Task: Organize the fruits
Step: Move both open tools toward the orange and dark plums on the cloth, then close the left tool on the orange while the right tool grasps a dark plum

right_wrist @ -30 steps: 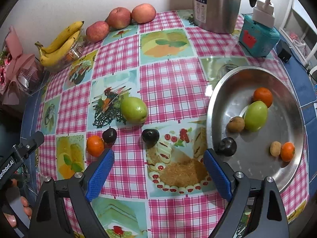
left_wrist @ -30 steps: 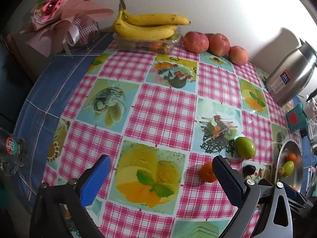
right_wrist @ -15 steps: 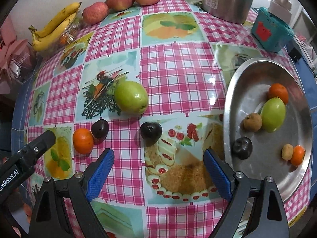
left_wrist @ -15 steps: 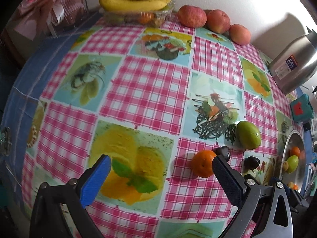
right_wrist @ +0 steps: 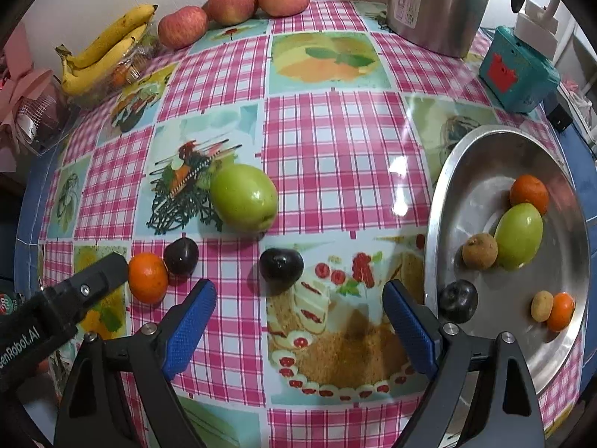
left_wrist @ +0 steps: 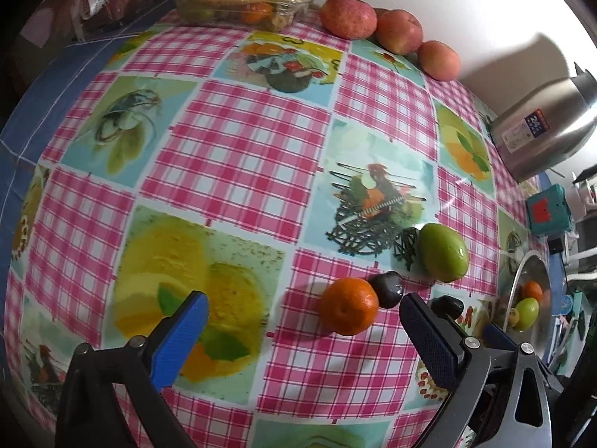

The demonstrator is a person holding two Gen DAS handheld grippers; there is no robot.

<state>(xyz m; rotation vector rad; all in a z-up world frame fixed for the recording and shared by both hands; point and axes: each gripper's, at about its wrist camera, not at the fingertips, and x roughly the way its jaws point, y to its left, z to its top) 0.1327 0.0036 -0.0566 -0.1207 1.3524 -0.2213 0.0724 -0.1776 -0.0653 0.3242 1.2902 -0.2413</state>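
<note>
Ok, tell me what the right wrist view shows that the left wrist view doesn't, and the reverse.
Only the right wrist view: the whole tray with all six fruits in it, including a dark plum and two small brown fruits; also the left gripper's finger seen from outside beside the tangerine.

Only the left wrist view: the left gripper head-on, jaws open, and the table's left side.

Both: the loose tangerine, two loose plums, green fruit, bananas, three apples, kettle, teal box.

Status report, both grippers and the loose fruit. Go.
Left gripper open above orange. Right gripper open, jaws just narrowed, over dark plum. Nothing in the way.
</note>
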